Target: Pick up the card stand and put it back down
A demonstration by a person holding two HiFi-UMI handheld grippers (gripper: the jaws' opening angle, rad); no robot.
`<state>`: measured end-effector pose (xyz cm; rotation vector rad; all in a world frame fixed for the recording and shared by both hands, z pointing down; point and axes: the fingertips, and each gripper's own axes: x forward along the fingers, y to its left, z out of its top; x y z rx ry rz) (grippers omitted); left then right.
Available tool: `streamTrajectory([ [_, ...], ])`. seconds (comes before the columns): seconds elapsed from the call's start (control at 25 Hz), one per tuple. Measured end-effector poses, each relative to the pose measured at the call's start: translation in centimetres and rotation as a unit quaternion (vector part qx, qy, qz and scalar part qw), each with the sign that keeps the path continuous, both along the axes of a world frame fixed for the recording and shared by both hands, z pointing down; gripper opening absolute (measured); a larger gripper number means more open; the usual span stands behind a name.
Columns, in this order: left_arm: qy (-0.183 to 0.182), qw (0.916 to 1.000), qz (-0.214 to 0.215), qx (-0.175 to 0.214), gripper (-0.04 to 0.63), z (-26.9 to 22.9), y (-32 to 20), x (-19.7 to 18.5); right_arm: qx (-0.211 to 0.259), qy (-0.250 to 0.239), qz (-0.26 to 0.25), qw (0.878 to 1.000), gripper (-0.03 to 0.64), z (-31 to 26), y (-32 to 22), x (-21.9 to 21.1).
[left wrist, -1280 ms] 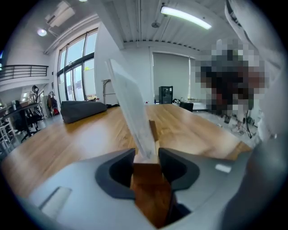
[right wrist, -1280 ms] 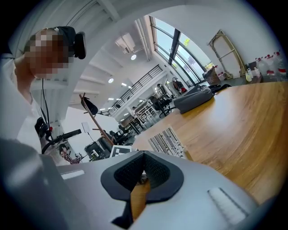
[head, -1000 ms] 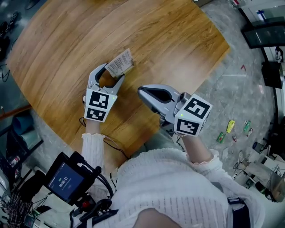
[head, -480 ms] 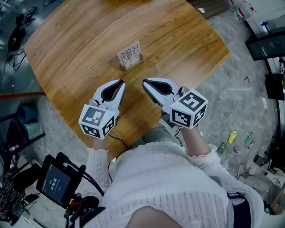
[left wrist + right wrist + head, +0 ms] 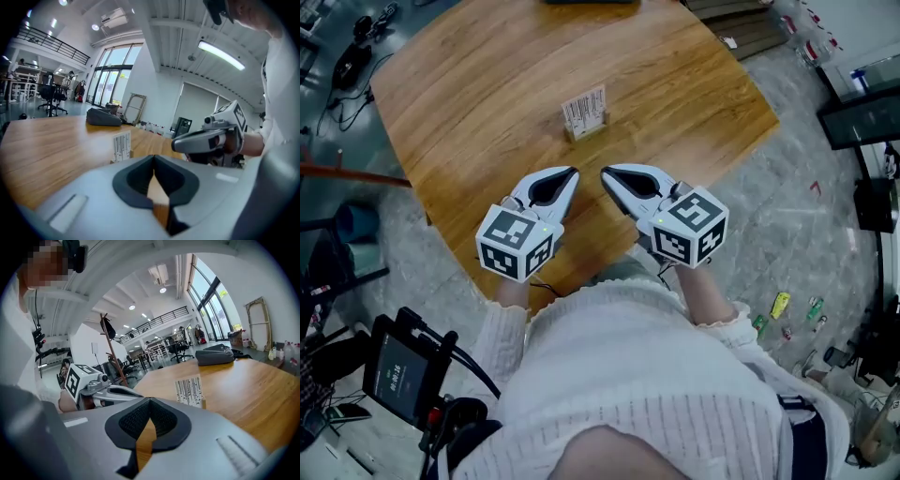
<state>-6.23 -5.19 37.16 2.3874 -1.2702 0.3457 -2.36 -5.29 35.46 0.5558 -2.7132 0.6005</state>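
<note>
With the left hand-held gripper (image 5: 570,172) and right hand-held gripper (image 5: 606,172) both closed and empty, the card stand (image 5: 585,113) looked light and tippy, best pinched at its base.

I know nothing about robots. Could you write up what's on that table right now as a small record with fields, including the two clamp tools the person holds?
Surface: wooden table, rounded outline
Object: card stand, upright on the table, striped card in a small base
Left tool: left gripper, jaws have just been closing, now shut, nothing between them
Right tool: right gripper, jaws shut, empty
Layout: both tools side by side, tips pointing toward the stand, which sits apart beyond them
Contact: nothing touches the stand
</note>
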Motion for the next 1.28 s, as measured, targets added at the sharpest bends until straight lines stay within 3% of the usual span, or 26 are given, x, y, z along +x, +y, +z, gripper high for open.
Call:
streamTrajectory([
  [0.44,-0.002,0.9997,0.020,-0.017,0.009,0.7,0.4,0.7,0.004,0.003,0.039,0.999,-0.006,0.3,-1.3,0.8],
  [0.96,-0.003,0.9992,0.031,-0.024,0.009,1.5,0.9,0.8,-0.015,0.030,0.021,0.999,-0.006,2.1,-0.5,0.3],
  [1.28,-0.008,0.9989,0.038,-0.025,0.009,1.5,0.8,1.0,-0.003,0.041,0.024,0.999,-0.006,2.0,-1.1,0.8],
])
